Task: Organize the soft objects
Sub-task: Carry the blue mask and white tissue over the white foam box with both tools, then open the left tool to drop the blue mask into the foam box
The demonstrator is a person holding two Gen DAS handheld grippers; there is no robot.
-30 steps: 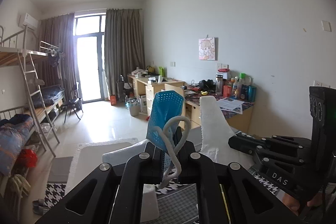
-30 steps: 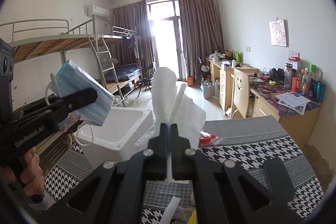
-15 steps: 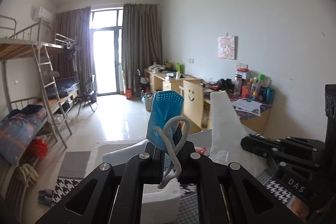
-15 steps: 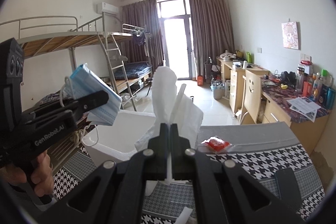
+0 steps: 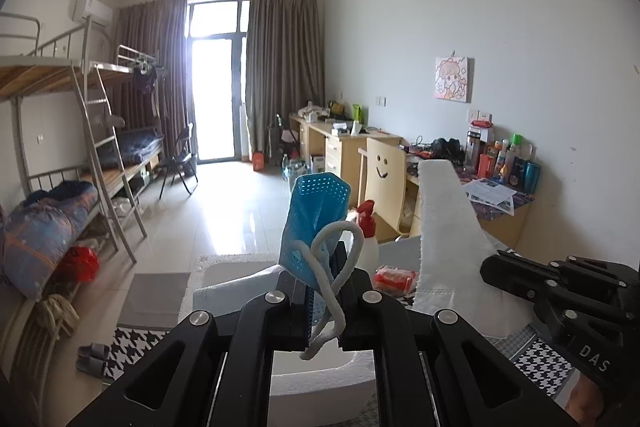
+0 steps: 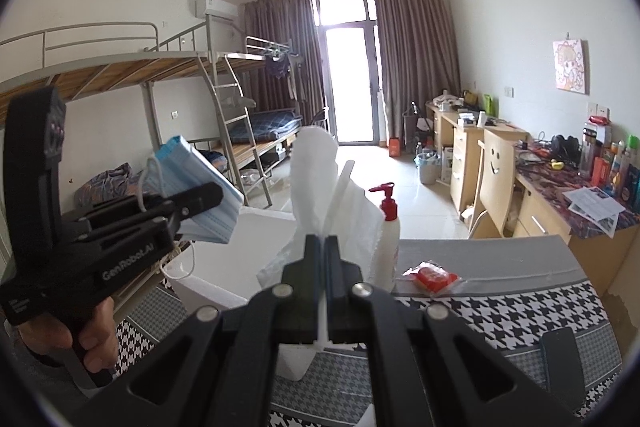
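Observation:
My left gripper (image 5: 316, 281) is shut on a blue pleated face mask (image 5: 316, 223), which stands upright with its white ear loop hanging over the fingers. From the right wrist view the same mask (image 6: 196, 187) shows in the left gripper (image 6: 208, 197), held by a hand. My right gripper (image 6: 323, 243) is shut on a folded white tissue cloth (image 6: 316, 175) that sticks up from the jaws; the cloth (image 5: 444, 235) also appears at the right of the left wrist view. Both hover above a white foam box (image 6: 236, 251) on the table.
A white pump bottle with a red top (image 6: 390, 227) stands behind the box, and a red packet (image 6: 432, 275) lies beside it on the houndstooth table cover (image 6: 520, 303). A dark flat object (image 6: 560, 359) lies near the right. Bunk beds, desks and a chair fill the room.
Both grippers have drifted sideways, each still holding its item. The foam box now lies closer beneath them, and the pump bottle has come into view behind it.

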